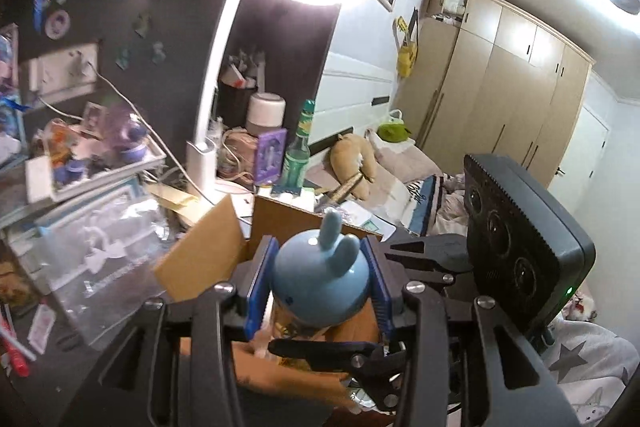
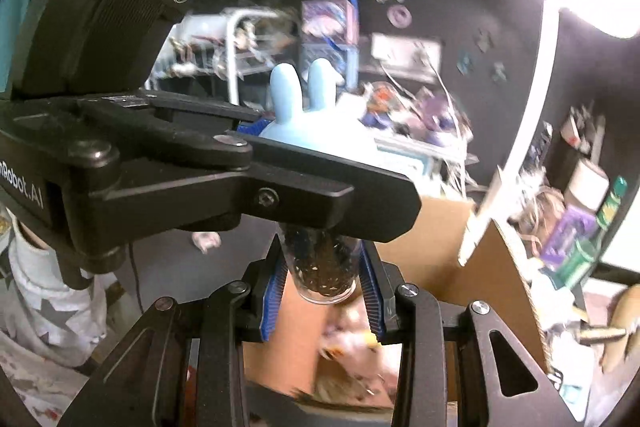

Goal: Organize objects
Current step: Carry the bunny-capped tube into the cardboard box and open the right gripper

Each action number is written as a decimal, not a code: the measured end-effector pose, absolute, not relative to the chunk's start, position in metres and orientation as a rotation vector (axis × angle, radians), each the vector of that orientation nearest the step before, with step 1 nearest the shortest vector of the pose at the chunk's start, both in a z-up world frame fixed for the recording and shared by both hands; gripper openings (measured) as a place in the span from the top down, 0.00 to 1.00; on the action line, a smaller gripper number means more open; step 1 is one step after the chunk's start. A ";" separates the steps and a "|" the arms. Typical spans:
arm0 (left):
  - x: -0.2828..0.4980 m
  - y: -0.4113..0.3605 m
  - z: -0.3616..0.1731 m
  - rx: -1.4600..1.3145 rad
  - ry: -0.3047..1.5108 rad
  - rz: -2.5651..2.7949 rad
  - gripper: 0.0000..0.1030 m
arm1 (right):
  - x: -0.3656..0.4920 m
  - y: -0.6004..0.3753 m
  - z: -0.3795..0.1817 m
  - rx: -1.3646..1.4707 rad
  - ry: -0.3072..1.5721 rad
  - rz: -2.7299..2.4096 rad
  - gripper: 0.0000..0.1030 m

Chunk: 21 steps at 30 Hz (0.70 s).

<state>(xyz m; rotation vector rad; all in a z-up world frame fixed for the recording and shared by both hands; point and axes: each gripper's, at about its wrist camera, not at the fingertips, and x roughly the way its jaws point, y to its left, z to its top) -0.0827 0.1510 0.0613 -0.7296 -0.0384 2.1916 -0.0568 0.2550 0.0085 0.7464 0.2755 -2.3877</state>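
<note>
Above the open cardboard box (image 1: 208, 247), the left hand-held gripper (image 1: 318, 285) pinches the blue rabbit-eared lid (image 1: 320, 275). Below that lid, the right hand-held gripper (image 2: 324, 287) pinches the clear jar (image 2: 326, 273), probably sharing the load so lid and jar stay together.

We see a dark desk (image 1: 60, 367) crowded with a cardboard box (image 1: 280, 219), clear plastic bins (image 1: 100, 247), a white lamp base (image 1: 202, 163) and a green bottle (image 1: 298, 155). Beside it, our view takes in a bed (image 1: 400, 179) carrying a tan plush (image 1: 352, 163) and a green plush (image 1: 394, 131).

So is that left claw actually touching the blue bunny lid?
Touching. The left wrist view shows the left gripper's blue pads pressed against both sides of the bunny lid.
</note>
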 end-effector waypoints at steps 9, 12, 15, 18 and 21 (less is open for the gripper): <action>-0.117 0.167 0.028 -0.852 -0.067 2.163 0.61 | -0.074 0.282 -0.013 0.968 0.279 -2.320 0.71; -0.124 0.167 0.018 -0.890 -0.057 2.165 0.61 | -0.084 0.281 -0.019 1.031 0.280 -2.292 0.71; -0.132 0.165 0.006 -0.940 -0.043 2.180 0.58 | -0.090 0.284 -0.022 1.098 0.247 -2.253 0.71; -0.137 0.163 -0.001 -0.970 -0.046 2.174 0.50 | -0.091 0.285 -0.023 1.118 0.272 -2.266 0.71; -0.137 0.162 -0.004 -0.978 -0.029 2.178 0.44 | -0.091 0.285 -0.024 1.132 0.270 -2.267 0.71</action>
